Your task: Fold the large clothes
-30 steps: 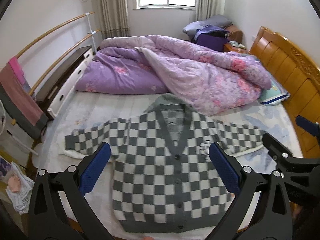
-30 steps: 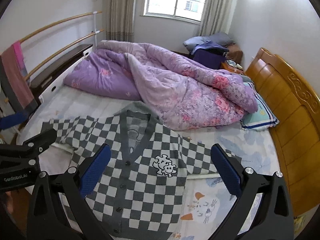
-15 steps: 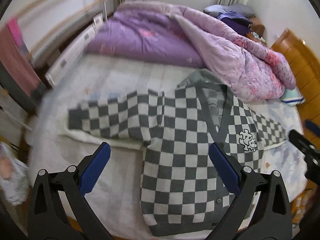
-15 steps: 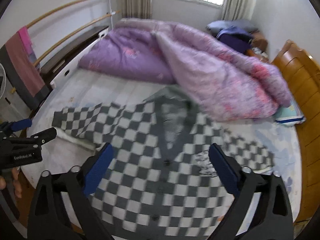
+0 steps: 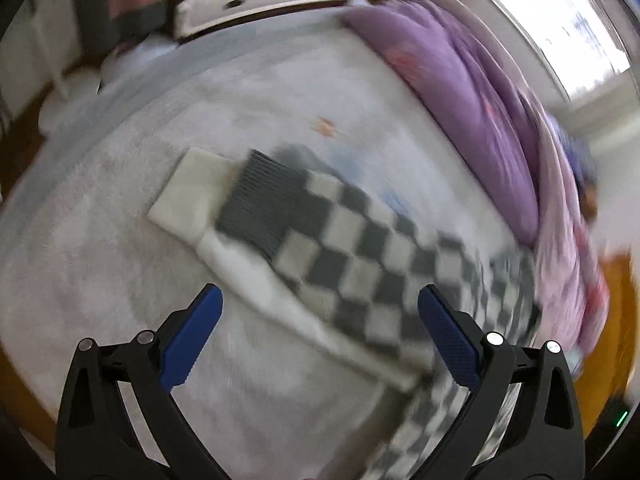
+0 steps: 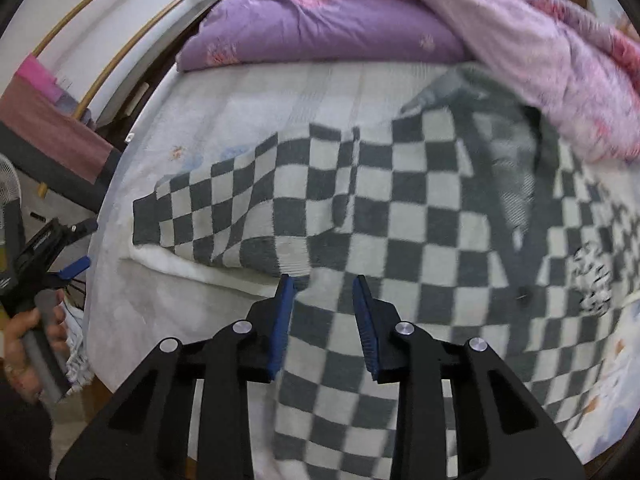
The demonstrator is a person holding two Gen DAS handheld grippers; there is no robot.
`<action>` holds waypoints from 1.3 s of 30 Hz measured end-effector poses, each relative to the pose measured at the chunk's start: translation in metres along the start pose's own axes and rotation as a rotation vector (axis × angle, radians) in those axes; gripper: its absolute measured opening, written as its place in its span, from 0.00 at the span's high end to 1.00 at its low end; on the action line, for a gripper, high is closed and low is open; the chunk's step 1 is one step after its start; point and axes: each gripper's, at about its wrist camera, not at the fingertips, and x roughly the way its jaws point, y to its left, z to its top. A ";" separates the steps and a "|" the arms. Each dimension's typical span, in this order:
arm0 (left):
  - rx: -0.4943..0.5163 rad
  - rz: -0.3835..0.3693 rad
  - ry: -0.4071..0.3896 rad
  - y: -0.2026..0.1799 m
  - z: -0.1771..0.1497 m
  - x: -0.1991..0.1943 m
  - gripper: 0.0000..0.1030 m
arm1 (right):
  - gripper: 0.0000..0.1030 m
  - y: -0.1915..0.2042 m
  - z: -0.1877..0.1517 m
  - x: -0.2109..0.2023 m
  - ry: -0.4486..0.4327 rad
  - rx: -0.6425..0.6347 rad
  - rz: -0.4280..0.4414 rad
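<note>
In the right wrist view the right gripper [image 6: 323, 284] sits lowest in frame, its blue-padded fingers [image 6: 280, 322] drawn in to a narrow gap with grey-and-white checked knit showing between the tips; whether the pads actually pinch the fabric cannot be told. Just beyond lies the checkered cardigan [image 6: 400, 216], spread front-up on the bed [image 6: 168, 312] with one sleeve stretched out toward the left edge of the mattress and a small black-and-white patch [image 6: 592, 280] on the chest at the right. At the far left of this view a hand [image 6: 24, 344] holds the handle of the left gripper [image 6: 66, 252] beside the bed's edge. In the left wrist view, which is blurred, the left gripper [image 5: 318, 304] has its fingers [image 5: 192, 340] spread wide with nothing between them, hovering over the pale sheet, and the sleeve [image 5: 340, 256] runs diagonally ahead of it, ending in a ribbed grey cuff [image 5: 260, 204] that overlaps a cream-white piece of fabric [image 5: 192, 192] lying flat on the sheet. Farther back a purple floral quilt [image 6: 328, 20] is heaped along the far side of the bed, its paler pink side lapping over the cardigan's collar, and a curved wooden rail [image 6: 120, 16] rises on the left
</note>
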 end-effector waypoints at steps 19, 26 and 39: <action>-0.164 0.125 0.027 0.070 0.043 0.108 0.51 | 0.59 -0.027 0.022 0.097 0.075 0.156 0.004; -0.070 0.120 0.003 0.073 0.040 0.081 0.92 | 0.59 -0.026 0.021 0.121 0.126 0.163 0.058; 0.003 0.021 -0.102 0.048 0.045 0.001 1.00 | 0.99 -0.031 0.025 0.168 0.185 0.176 0.099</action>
